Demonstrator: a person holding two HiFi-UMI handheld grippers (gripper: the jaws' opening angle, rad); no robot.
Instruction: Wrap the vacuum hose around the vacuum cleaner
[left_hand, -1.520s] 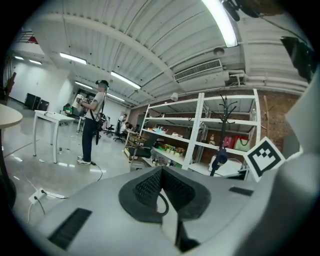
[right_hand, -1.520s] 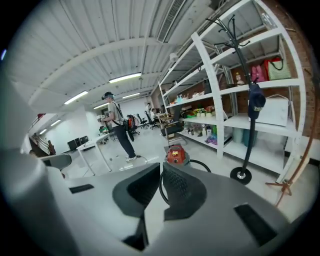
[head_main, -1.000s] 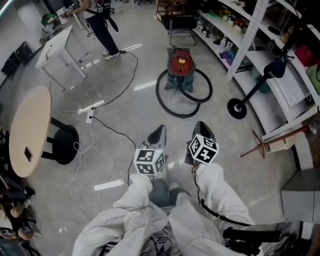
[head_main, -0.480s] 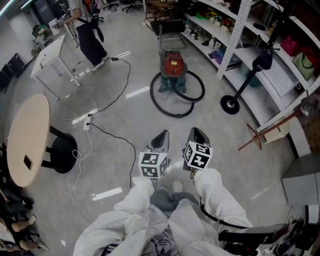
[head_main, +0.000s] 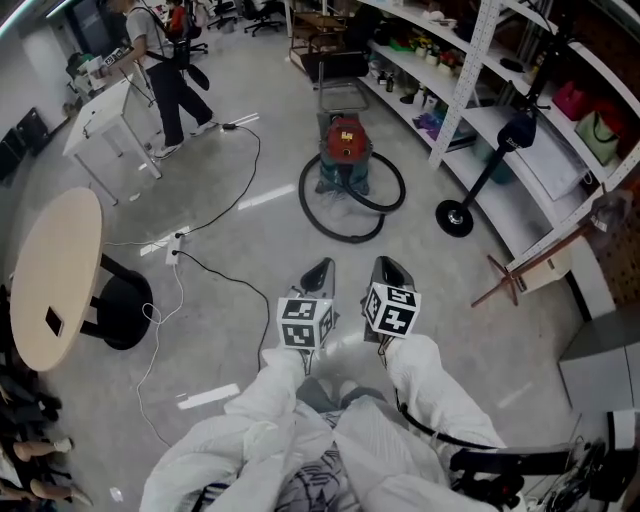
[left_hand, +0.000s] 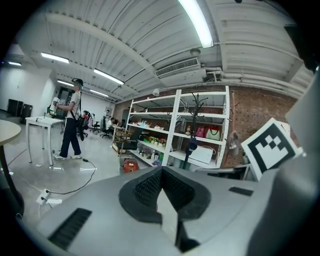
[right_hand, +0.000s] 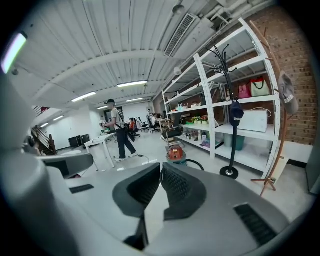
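Head view: the vacuum cleaner (head_main: 342, 140) stands on the floor (head_main: 250, 230) in the upper middle of the frame. It is a squat canister with a glossy red domed top over a duller grey-green base. The vacuum hose (head_main: 338, 233) is black, smooth and tubular. It lies flat on the floor in loose oval loops, the largest spreading below the canister in the frame and a smaller bend curving out at its right. The base sits at the loops' upper edge.

The floor is polished grey concrete with streaks of reflected light. Thin black and white cables (head_main: 215, 265) trail across it at left.

Both tongs sit low in the centre of the frame, well apart from the vacuum cleaner. The left tongs (head_main: 316, 278) are pressed together: in the left gripper view their ribbed dark pads meet at the tip with nothing between. The right tongs (head_main: 390, 272) are likewise pressed together and empty, their grey matte shells tapering to a point. White crinkled sleeves (head_main: 440, 390) run down to the lower edge.

Surroundings: white metal shelving (head_main: 470, 70) at upper right, a stand with a round black disc foot (head_main: 455, 217) beside it, and a round pale wood bench (head_main: 55, 270) at left. A person (head_main: 160, 70) stands at upper left.
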